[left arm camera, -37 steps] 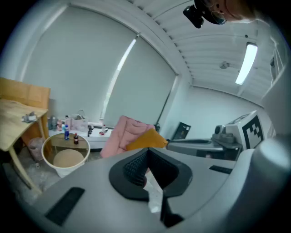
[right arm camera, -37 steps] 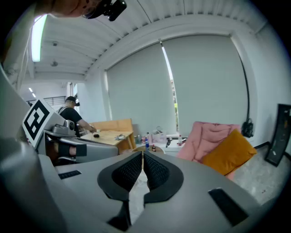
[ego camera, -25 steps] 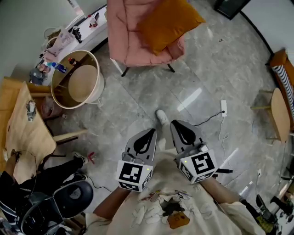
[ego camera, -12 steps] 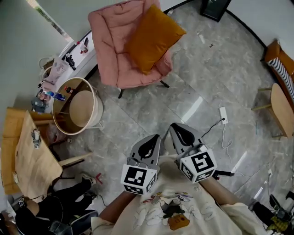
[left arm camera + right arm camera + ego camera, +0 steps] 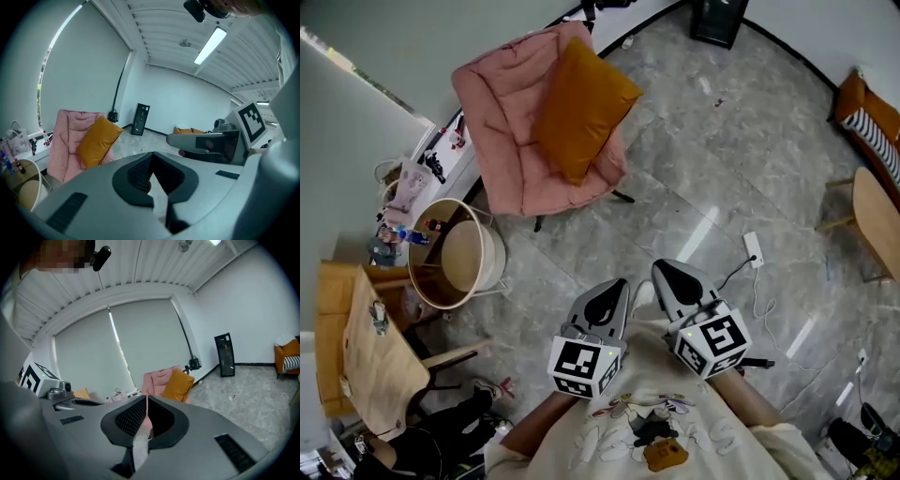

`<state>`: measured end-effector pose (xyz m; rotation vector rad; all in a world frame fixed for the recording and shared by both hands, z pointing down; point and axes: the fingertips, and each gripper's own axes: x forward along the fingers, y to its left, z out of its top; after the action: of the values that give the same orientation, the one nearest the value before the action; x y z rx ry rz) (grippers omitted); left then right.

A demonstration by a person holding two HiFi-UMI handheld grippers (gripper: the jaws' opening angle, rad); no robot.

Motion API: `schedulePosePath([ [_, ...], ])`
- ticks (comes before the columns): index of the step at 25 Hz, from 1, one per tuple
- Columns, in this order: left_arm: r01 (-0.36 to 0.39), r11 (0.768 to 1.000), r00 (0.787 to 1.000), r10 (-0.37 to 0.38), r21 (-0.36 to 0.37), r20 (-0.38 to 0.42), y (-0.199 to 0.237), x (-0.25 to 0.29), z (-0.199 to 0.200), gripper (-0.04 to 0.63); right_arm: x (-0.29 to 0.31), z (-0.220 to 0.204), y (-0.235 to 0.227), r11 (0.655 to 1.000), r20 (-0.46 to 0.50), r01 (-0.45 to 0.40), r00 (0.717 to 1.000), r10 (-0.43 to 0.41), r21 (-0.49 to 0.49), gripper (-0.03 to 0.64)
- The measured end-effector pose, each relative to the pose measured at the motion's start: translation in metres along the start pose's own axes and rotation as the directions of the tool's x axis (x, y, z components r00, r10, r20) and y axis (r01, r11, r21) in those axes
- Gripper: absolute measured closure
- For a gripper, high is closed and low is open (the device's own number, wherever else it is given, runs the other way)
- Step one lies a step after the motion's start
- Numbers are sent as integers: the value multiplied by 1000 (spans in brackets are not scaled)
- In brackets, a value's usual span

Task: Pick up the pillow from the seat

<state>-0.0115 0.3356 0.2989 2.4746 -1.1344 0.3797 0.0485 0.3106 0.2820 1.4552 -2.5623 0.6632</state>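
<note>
The pink armchair (image 5: 502,141) now sits lower in our head view, with the orange pillow (image 5: 581,105) leaning on its seat. Our left claw (image 5: 602,302) and right claw (image 5: 672,278) are pinched closed, empty, over the grey marble floor (image 5: 722,150).

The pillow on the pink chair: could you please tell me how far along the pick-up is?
Done: nothing yet; the orange pillow leans untouched on the pink chair. In hand: the left gripper and right gripper sit by the person's chest, fingers together, empty, well short of the chair. Left: approach, open the fingers, grasp and lift the pillow.
</note>
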Motion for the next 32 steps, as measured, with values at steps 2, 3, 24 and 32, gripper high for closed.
schedulePosePath([
  [2,14,1000,1000,-13,18,-19,-9,7,1,590,-4,-3,-14,999,1,18,1000,-19,37,584],
  [3,17,1000,1000,-16,24,-24,-13,10,3,590,-5,-5,-20,998,1,24,1000,-24,56,584],
  [24,136,990,980,-130,29,-149,-13,69,6,590,0,-6,-102,963,-23,184,983,-183,199,584],
  [32,174,985,975,-170,19,-147,23,97,24,589,39,16,-113,954,-28,228,974,-227,193,584],
])
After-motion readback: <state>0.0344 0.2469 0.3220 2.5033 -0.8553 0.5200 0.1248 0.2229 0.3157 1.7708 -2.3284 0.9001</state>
